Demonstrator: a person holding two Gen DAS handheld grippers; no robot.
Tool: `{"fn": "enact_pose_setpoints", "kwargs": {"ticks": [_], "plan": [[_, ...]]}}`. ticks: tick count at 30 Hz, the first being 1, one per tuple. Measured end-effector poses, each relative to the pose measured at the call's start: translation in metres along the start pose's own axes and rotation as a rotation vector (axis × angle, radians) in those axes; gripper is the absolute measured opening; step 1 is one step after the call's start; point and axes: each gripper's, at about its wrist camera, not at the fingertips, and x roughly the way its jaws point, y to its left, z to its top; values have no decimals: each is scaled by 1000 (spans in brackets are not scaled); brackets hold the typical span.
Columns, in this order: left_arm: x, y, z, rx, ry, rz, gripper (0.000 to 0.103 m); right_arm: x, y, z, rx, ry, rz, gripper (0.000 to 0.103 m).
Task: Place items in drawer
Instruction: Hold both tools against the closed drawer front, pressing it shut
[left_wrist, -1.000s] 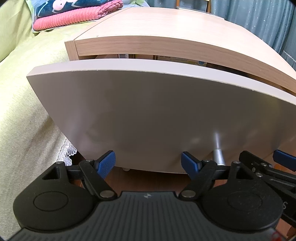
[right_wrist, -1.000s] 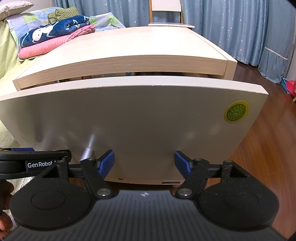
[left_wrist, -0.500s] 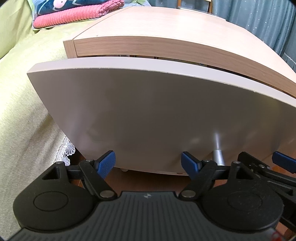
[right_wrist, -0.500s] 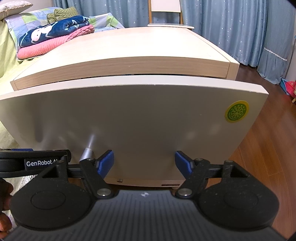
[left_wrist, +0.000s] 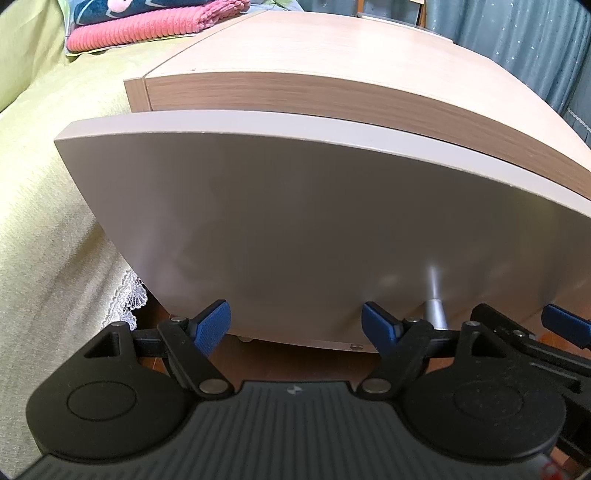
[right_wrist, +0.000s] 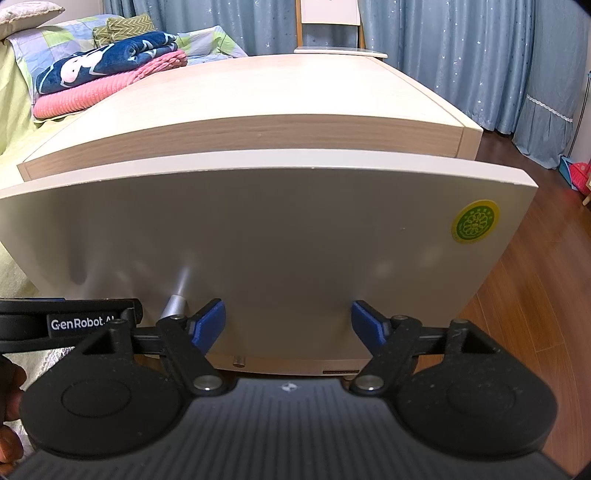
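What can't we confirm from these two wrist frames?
- Drawer contents: both views, hidden behind the drawer front.
- Whether either gripper touches the front: fingertips end at its lower edge, contact unclear.
- Sticker text: right view, too small.
- Silver handle: base hidden by gripper.

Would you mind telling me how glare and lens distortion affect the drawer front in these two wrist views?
Left wrist view: the drawer front bows strongly from fisheye distortion, and a soft bright streak mirrors the metal handle. Right wrist view: same bowing, a similar streak above the handle, faint pale glare patches near the green sticker, which stays sharp.
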Motion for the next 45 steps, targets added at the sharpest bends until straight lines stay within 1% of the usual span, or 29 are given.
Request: {"fn": "enact_pose_setpoints", "kwargs": {"ticks": [3, 5, 8, 14, 31, 45], "plan": [[0, -1, 2, -3, 1, -2, 80, 1, 0, 1, -2, -1, -1, 74], [7, 17, 6, 1, 2, -7, 80, 1, 0, 0, -2, -2, -1, 74], [14, 21, 3, 3, 3, -9, 80, 1, 0, 0, -1, -3, -1, 74], [14, 26, -4, 15, 2, -16, 80, 2, 0, 0, -2, -4, -1, 74], [20, 20, -13, 10, 4, -21, 80, 4, 1, 3, -3, -6, -2, 75], [25, 23, -15, 16, 3, -26, 80, 5, 1, 3, -1, -10, -1, 75]]}}
